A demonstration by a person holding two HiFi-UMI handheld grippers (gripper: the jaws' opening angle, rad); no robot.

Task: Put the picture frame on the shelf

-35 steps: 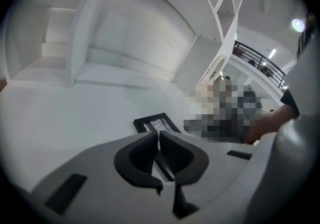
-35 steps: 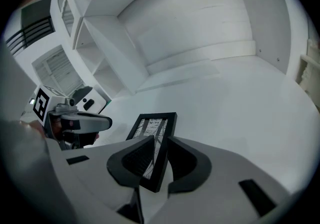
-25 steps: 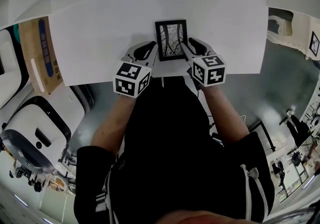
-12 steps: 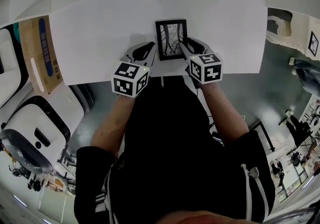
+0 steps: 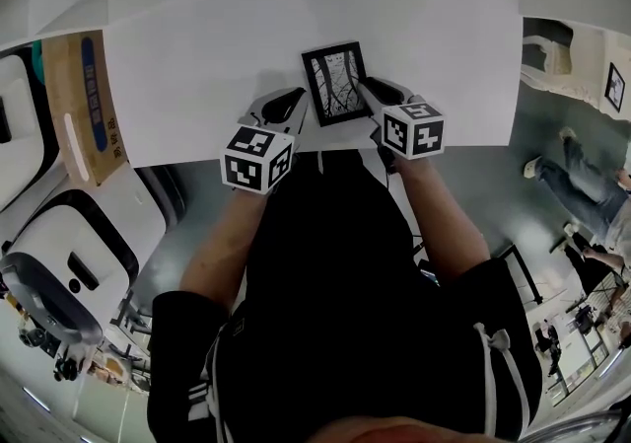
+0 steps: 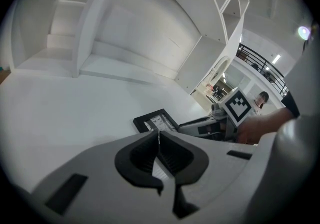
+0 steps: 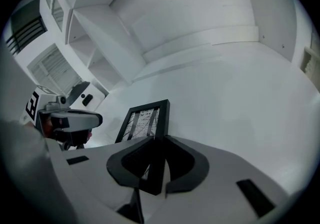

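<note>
Closing: right gripper jaws grasp picture frame edge; head view hides this | left gripper clenched, empty

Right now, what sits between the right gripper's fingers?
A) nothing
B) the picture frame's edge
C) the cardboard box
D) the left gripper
B: in the right gripper view, the right gripper has its fingers, which have just been closing, clamped on the black edge of the picture frame.
</note>
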